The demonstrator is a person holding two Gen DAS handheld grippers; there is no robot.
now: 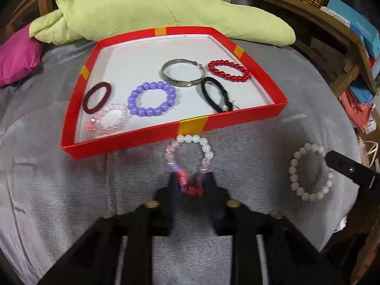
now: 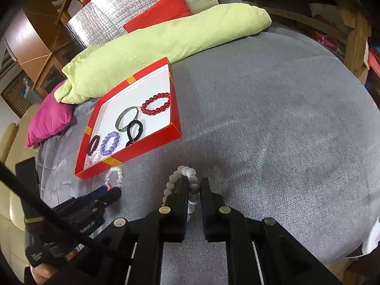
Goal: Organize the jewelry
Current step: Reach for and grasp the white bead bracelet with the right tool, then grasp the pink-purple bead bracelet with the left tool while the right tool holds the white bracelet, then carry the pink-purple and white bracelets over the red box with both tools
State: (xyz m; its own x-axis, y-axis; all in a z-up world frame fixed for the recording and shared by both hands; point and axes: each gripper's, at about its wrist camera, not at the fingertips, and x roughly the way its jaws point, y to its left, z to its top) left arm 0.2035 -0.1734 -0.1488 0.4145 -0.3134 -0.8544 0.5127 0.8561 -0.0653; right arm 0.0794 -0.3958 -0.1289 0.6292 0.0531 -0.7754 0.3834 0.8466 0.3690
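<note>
A red tray (image 1: 256,116) with a white floor lies on the grey cloth. It holds a purple bead bracelet (image 1: 152,98), a silver bangle (image 1: 182,74), a red bead bracelet (image 1: 229,70), a black hair tie (image 1: 215,95), a maroon ring (image 1: 97,97) and a pink clear bracelet (image 1: 108,121). My left gripper (image 1: 191,180) is shut on a white-pink bead bracelet (image 1: 190,159) just in front of the tray. My right gripper (image 2: 193,185) is shut on a white bead bracelet (image 2: 177,178), which also shows in the left wrist view (image 1: 308,173).
A light green pillow (image 1: 154,11) lies behind the tray, a magenta cushion (image 1: 16,59) at the left. Wooden shelves (image 1: 332,23) stand at the right. The grey cloth (image 2: 273,118) spreads wide to the right of the tray (image 2: 175,128).
</note>
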